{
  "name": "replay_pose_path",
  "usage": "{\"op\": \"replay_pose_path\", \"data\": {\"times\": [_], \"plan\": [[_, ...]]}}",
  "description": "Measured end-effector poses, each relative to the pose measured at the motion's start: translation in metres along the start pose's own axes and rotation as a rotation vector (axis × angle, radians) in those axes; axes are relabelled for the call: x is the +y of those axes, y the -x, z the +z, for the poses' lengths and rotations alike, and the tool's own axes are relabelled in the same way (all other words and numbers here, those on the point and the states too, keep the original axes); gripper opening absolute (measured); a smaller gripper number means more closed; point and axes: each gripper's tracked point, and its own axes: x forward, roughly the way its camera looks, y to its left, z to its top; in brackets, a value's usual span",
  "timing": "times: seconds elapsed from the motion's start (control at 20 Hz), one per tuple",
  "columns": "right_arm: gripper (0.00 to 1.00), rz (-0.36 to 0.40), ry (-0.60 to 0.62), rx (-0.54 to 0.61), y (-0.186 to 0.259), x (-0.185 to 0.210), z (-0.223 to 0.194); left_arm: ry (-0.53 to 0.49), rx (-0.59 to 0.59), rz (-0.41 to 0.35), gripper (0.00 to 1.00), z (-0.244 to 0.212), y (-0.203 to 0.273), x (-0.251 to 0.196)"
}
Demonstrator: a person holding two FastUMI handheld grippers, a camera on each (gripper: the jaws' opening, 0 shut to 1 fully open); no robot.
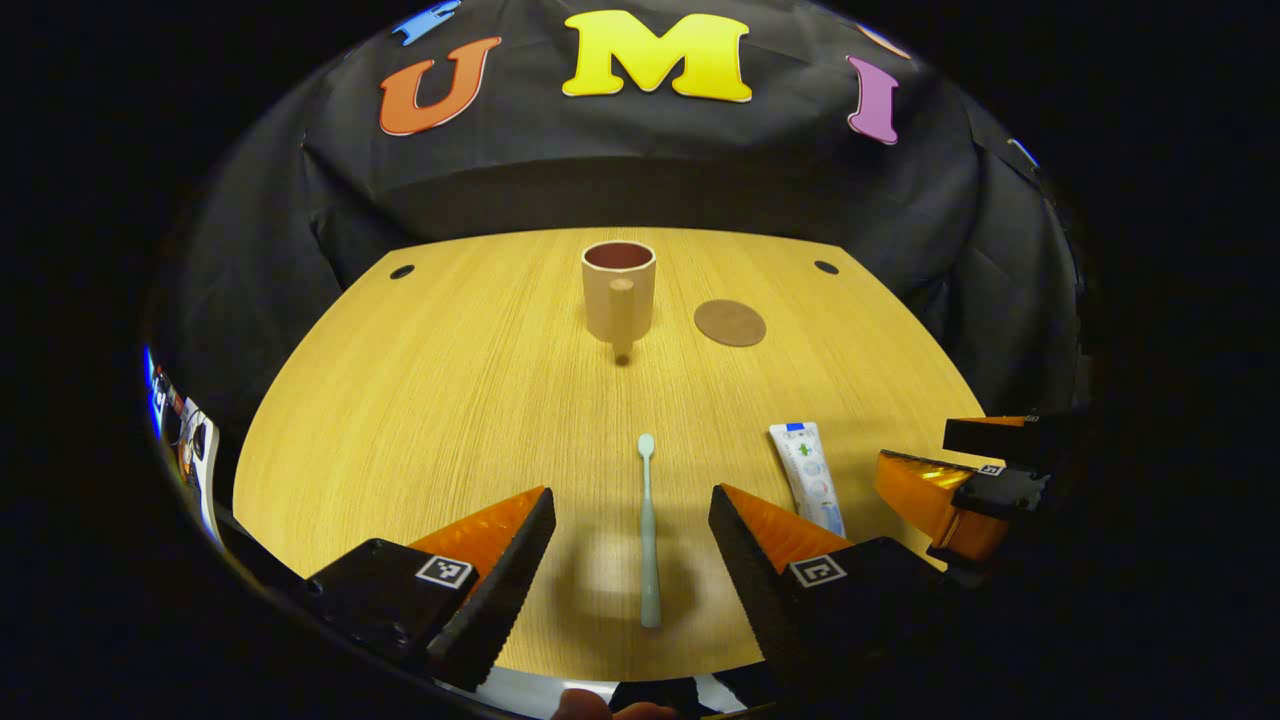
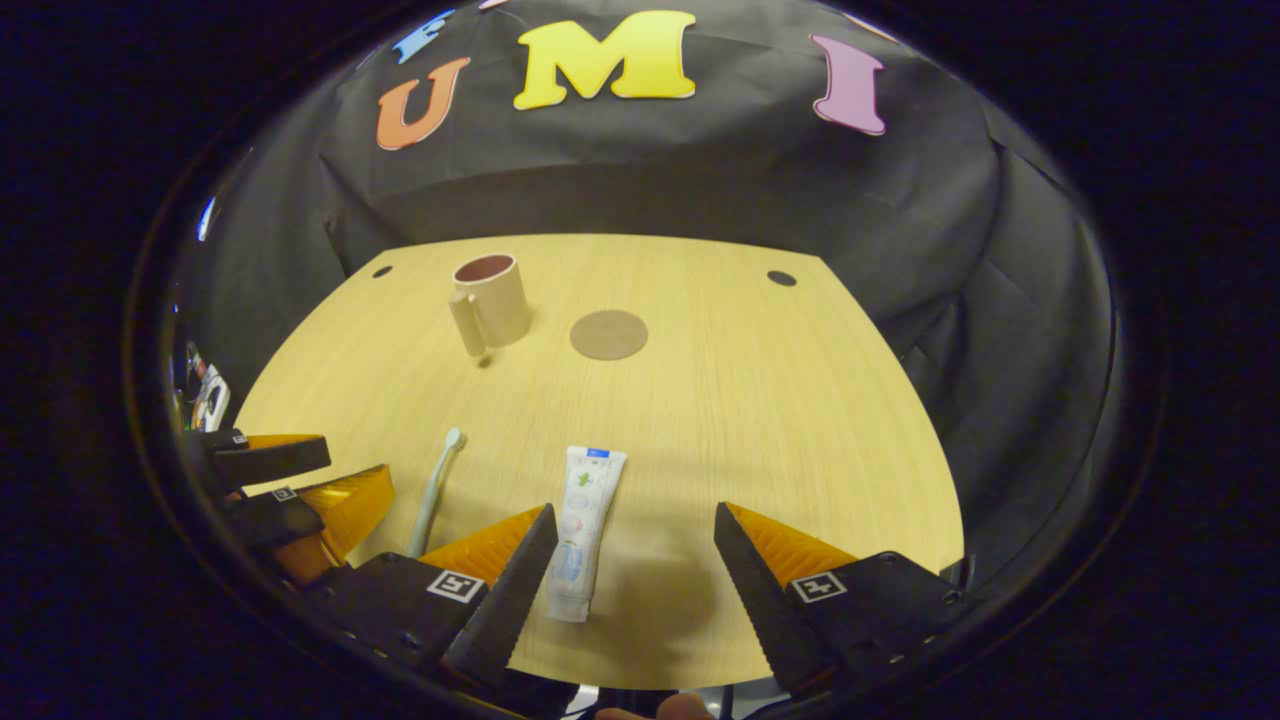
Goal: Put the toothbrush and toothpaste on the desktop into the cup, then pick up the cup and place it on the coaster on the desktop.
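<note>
Between your spread-apart left gripper fingers the toothbrush is lying on the bench; the toothpaste is lying inside your equally spread right gripper; both are lying outside the cup, which is standing farther ahead, beside the coaster.

toothbrush left of toothpaste | cup behind, coaster right

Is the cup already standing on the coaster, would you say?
No, the cup stands on the bare desktop, apart from the coaster beside it.
</note>
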Motion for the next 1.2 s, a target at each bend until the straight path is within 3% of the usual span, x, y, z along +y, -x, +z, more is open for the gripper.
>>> {"op": "replay_pose_path", "data": {"times": [0.25,0.45,1.2], "plan": [[0.98,0.013,-0.006,0.109,-0.023,0.007,-0.02,-0.012,0.112,-0.025,0.99,-0.027,-0.019,-0.004],[0.98,-0.001,-0.006,0.15,-0.036,0.009,-0.027,-0.027,0.136,-0.017,0.98,-0.03,-0.031,-0.002],[0.94,0.03,-0.049,0.225,-0.05,0.028,-0.029,-0.011,0.239,-0.006,0.92,-0.045,-0.046,0.002]]}}
